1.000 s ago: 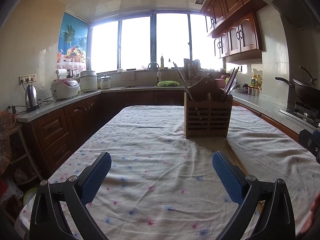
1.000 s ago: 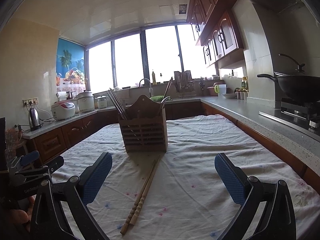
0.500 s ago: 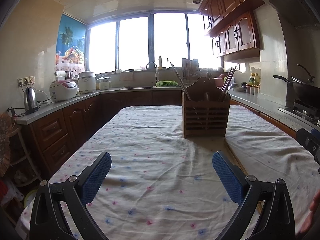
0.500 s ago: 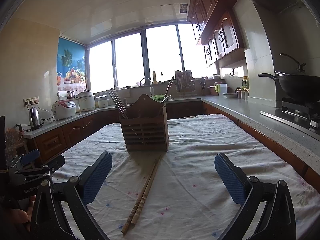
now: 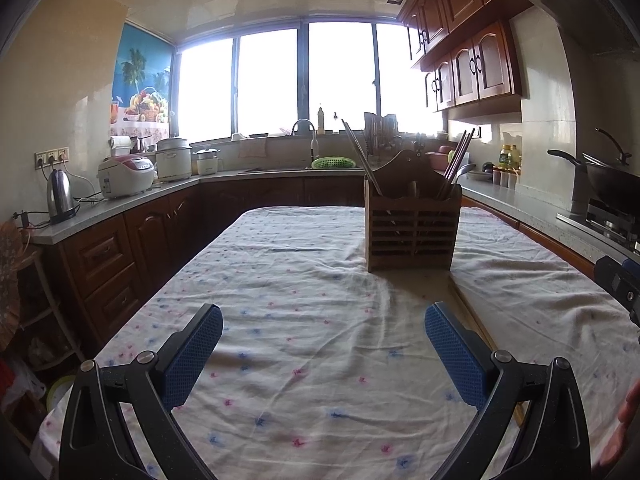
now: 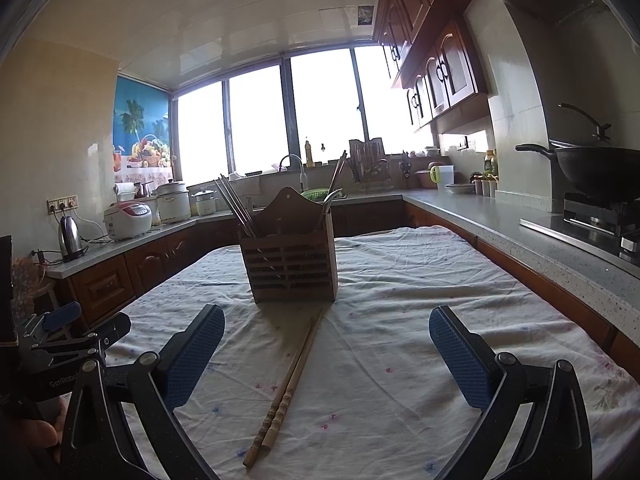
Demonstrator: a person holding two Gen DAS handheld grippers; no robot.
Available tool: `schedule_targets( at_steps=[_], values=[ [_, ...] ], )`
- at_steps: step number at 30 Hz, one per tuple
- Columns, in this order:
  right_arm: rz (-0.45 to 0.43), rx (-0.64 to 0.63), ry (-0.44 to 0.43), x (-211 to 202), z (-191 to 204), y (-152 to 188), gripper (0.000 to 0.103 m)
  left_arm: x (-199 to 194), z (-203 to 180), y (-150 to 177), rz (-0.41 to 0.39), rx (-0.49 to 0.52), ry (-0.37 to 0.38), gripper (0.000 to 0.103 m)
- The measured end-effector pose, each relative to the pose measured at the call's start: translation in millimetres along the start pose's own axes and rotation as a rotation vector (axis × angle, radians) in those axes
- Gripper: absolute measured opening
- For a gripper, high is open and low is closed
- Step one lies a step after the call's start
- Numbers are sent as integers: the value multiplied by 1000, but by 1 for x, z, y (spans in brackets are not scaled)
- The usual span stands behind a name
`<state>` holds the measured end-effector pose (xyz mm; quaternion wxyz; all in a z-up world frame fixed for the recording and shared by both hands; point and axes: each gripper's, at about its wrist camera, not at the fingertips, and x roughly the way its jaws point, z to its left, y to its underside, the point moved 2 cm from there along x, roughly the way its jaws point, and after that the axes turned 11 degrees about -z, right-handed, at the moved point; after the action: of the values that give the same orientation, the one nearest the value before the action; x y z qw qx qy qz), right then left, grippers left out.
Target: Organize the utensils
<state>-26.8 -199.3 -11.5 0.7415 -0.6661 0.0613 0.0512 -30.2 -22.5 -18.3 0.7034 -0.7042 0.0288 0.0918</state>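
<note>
Chopsticks (image 6: pixel 286 386) lie between wide-spread right tongs (image 6: pixel 326 354), holder (image 6: pixel 291 262) beyond

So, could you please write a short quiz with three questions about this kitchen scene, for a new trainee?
1. True or false: the pair of wooden chopsticks lies on the tablecloth in front of the wooden utensil holder.
2. Which gripper does the pair lie between in its own camera view? A) left gripper B) right gripper
3. Fill in: both grippers are ____ and hold nothing.

Key:
1. True; the far tips reach close to the holder's base.
2. B; in the left wrist view the pair runs behind the left gripper's right-hand finger.
3. Open.
</note>
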Motion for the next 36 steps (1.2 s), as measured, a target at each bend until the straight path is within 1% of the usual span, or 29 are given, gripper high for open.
schedule_targets(
  at_steps=[22, 36],
  values=[
    [1, 5, -5, 0, 1, 2, 103, -3, -4, 0, 9, -8, 7, 102],
    [1, 6, -6, 1, 3, 3, 103, -6, -8, 1, -14, 1, -4, 102]
  ],
)
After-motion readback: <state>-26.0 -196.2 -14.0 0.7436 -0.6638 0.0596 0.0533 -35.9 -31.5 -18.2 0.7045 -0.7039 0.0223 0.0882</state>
